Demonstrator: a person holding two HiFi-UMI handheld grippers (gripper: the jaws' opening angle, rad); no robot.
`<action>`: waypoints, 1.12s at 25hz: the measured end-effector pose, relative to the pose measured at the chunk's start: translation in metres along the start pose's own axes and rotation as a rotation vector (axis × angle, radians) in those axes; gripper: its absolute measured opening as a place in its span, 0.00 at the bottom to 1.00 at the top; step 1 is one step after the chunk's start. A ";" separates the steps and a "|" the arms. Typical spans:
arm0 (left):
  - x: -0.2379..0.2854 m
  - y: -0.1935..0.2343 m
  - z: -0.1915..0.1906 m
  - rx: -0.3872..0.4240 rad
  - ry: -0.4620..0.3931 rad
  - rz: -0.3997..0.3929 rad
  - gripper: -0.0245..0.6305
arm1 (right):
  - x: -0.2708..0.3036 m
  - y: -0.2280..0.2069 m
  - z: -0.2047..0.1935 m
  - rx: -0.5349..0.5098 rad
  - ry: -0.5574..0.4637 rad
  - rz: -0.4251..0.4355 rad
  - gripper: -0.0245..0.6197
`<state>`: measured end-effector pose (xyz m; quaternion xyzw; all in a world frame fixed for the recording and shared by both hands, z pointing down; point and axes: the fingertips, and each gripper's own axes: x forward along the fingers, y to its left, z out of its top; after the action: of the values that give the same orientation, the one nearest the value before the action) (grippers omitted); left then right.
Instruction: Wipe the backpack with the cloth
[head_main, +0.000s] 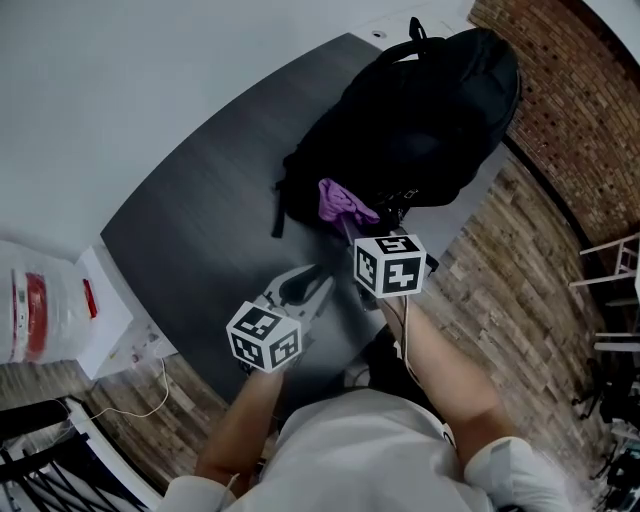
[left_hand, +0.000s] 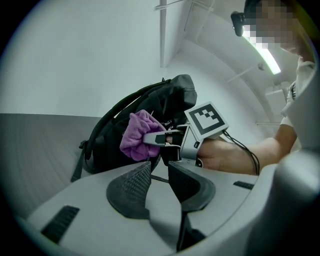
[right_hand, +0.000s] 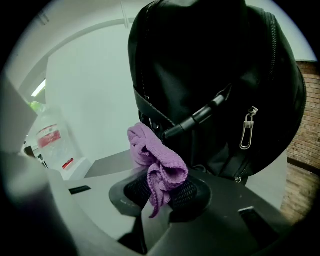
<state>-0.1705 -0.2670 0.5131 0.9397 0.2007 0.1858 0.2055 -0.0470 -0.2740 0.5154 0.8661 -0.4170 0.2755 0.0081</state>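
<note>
Dark tabletop (head_main: 200, 230) bears one black backpack (head_main: 420, 110); right tongs (right_hand: 159, 189) pinch one purple cloth (right_hand: 156, 159), left tongs (left_hand: 159, 181) stand apart, empty

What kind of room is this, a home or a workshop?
Probably an indoor office or studio room, though I can't be sure: a dark grey table stands by a white wall, with a brick wall, wood-plank floor and a tube light overhead.
</note>
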 end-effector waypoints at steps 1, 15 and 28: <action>0.001 -0.001 0.000 0.002 0.002 -0.001 0.17 | -0.001 -0.002 -0.001 0.003 0.000 -0.002 0.16; 0.012 -0.013 0.000 0.020 0.026 -0.023 0.17 | -0.022 -0.036 -0.017 -0.001 0.019 -0.047 0.16; 0.021 -0.026 0.000 0.037 0.040 -0.053 0.17 | -0.040 -0.072 -0.026 0.076 0.023 -0.107 0.16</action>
<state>-0.1603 -0.2357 0.5064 0.9338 0.2327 0.1952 0.1890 -0.0269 -0.1919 0.5336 0.8837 -0.3593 0.3000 -0.0051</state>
